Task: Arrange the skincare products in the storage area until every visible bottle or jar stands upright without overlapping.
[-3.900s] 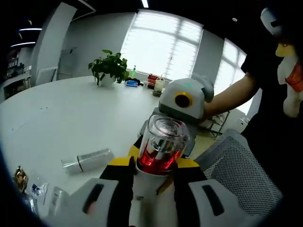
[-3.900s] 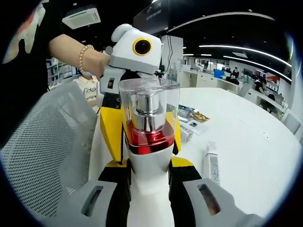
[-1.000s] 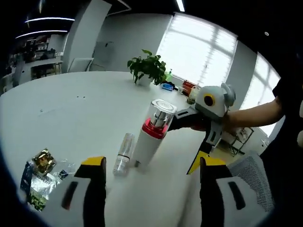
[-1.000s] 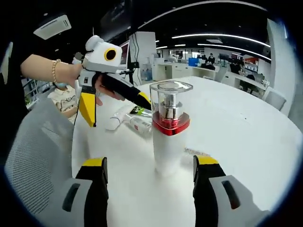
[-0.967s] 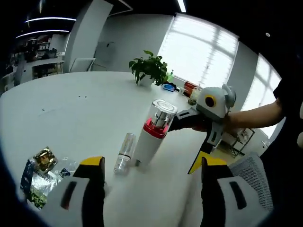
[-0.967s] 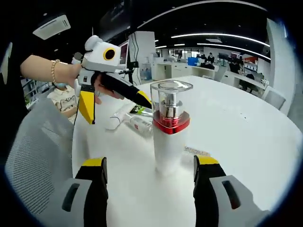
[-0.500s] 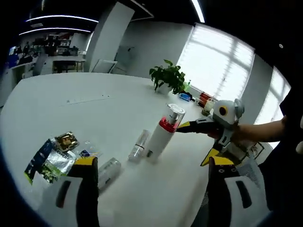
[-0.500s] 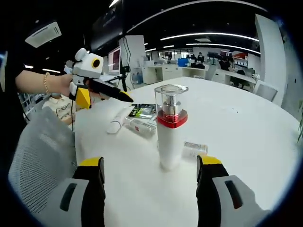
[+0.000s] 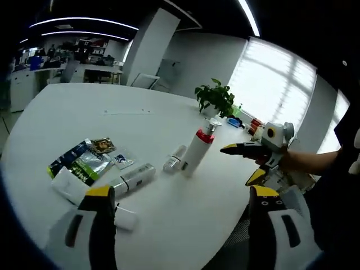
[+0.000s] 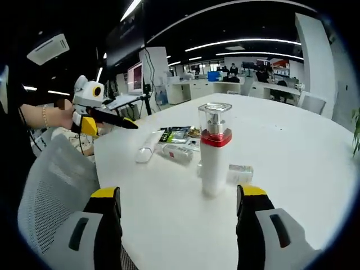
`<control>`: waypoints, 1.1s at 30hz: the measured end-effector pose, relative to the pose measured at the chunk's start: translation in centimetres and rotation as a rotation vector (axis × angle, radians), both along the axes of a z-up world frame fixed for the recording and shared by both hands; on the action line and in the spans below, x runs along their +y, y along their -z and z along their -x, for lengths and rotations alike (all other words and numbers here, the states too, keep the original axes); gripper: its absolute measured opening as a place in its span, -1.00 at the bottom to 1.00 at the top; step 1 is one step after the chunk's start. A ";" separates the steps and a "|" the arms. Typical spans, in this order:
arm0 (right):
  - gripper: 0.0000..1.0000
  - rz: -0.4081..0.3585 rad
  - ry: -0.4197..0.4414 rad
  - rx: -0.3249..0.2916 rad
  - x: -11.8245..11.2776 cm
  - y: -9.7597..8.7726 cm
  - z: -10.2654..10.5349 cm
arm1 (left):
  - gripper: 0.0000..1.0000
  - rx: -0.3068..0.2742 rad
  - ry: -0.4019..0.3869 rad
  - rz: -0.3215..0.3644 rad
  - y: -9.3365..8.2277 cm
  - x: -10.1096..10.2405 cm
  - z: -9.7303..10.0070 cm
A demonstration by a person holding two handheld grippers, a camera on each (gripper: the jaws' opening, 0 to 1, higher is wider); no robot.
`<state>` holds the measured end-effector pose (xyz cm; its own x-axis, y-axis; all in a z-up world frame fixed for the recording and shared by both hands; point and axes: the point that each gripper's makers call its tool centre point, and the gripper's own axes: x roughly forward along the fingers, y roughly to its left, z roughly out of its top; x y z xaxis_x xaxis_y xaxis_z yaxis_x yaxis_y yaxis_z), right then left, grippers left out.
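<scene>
- The pump bottle (image 10: 215, 149) is seen upright at frame centre on the table (image 10: 292, 163).
- Two tubes (image 9: 132, 179) are seen lying flat nearby.
- Both the left gripper (image 9: 183, 199) and the right gripper (image 10: 179, 198) are held wide apart, empty.

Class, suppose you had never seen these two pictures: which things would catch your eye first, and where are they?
The tall white pump bottle with its red collar and clear cap stands upright alone on the white table, between the open jaws of the right gripper. Around it lie toppled items: a small clear bottle, a silver tube and some sachets.
</scene>
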<state>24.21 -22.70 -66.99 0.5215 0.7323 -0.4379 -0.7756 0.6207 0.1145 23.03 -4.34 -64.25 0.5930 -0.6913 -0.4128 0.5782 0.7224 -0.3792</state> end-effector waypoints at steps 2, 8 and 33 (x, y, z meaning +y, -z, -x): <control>0.70 -0.006 0.004 0.002 0.1 0.0 0.4 | 0.83 0.000 -0.016 -0.010 0.1 0.4 0.6; 0.71 -0.014 0.025 0.013 0.3 0.1 1.6 | 0.80 0.014 -0.057 -0.028 0.5 1.3 2.1; 0.68 -0.045 0.099 0.042 -1.2 0.6 3.6 | 0.75 0.042 -0.178 0.010 0.5 3.0 2.4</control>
